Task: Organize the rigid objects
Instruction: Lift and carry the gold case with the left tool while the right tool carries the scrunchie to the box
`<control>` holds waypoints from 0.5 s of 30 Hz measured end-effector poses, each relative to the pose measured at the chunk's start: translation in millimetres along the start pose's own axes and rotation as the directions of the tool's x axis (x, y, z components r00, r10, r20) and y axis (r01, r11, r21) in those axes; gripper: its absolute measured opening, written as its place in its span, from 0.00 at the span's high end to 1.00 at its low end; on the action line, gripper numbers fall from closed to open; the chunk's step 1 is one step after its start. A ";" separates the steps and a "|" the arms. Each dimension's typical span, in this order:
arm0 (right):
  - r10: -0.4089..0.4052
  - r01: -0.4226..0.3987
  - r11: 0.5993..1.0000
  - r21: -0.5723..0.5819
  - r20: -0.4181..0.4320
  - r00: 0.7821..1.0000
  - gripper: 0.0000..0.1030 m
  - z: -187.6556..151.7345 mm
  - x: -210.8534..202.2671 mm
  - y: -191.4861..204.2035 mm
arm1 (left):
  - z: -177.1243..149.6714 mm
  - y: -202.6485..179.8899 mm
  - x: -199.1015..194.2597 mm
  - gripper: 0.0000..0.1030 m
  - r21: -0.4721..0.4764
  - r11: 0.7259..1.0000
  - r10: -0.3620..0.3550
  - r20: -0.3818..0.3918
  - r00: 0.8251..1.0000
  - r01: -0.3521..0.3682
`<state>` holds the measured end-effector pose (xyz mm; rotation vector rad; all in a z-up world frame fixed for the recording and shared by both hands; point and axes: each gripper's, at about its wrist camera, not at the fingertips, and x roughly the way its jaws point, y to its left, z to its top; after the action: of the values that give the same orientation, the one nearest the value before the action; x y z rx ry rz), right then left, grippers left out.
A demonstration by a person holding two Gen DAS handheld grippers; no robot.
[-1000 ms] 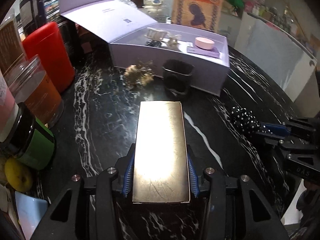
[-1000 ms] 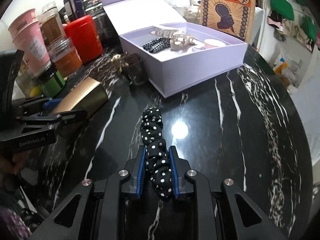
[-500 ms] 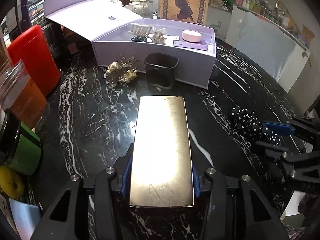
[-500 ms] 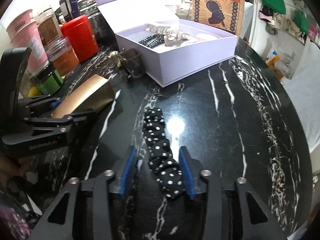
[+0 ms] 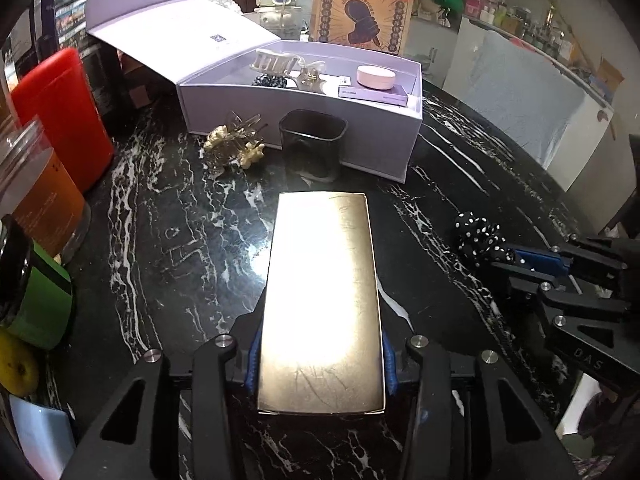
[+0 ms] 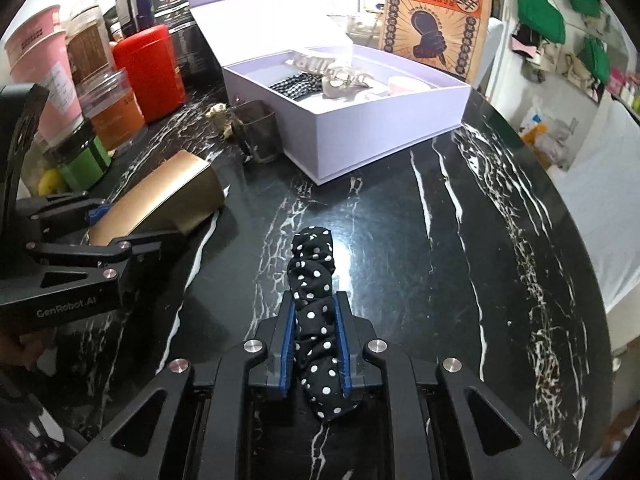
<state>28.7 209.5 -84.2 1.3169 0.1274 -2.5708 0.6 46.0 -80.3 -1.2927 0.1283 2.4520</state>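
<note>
My left gripper [image 5: 320, 356] is shut on a flat gold box [image 5: 322, 292] and holds it over the black marble table; the box also shows in the right wrist view [image 6: 160, 200]. My right gripper [image 6: 316, 336] is shut on a black polka-dot scrunchie [image 6: 314, 280], which also shows in the left wrist view [image 5: 480, 236]. An open lilac box [image 5: 304, 116] stands ahead with hair clips and a pink round case [image 5: 376, 77] inside. A dark glass cup [image 5: 312, 144] and a pearl hair clip [image 5: 234, 146] sit in front of it.
A red canister [image 5: 64, 116], an orange jar [image 5: 36, 196] and a green jar [image 5: 36, 300] line the left side. A brown paper bag [image 5: 360, 4] and a glass teapot [image 5: 278, 8] stand behind the box. The table edge curves at right [image 6: 580, 240].
My right gripper opened around the scrunchie half a second ago and has shut on it again. The left gripper drew back a little with the gold box.
</note>
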 end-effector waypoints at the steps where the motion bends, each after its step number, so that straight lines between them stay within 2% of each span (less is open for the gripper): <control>1: 0.003 -0.003 1.000 0.005 0.000 1.000 0.83 -0.4 -0.6 -0.3 | 0.0 2.3 -1.1 0.57 -0.018 1.000 -0.013 -0.004 1.000 0.013; 11: 0.026 -0.026 0.999 0.024 0.038 0.999 0.83 -7.1 -17.9 2.4 | -5.6 3.7 -17.1 0.57 -0.052 0.998 -0.027 0.019 0.999 0.028; 15: 0.040 -0.042 0.999 0.033 0.067 0.997 0.83 -9.6 -31.3 4.1 | -2.7 -3.2 -29.9 0.57 -0.031 0.999 -0.017 0.050 0.999 0.019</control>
<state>54.8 213.0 -64.4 1.2318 0.0434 -2.5899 19.2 40.1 -57.3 -1.2396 0.0653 2.4779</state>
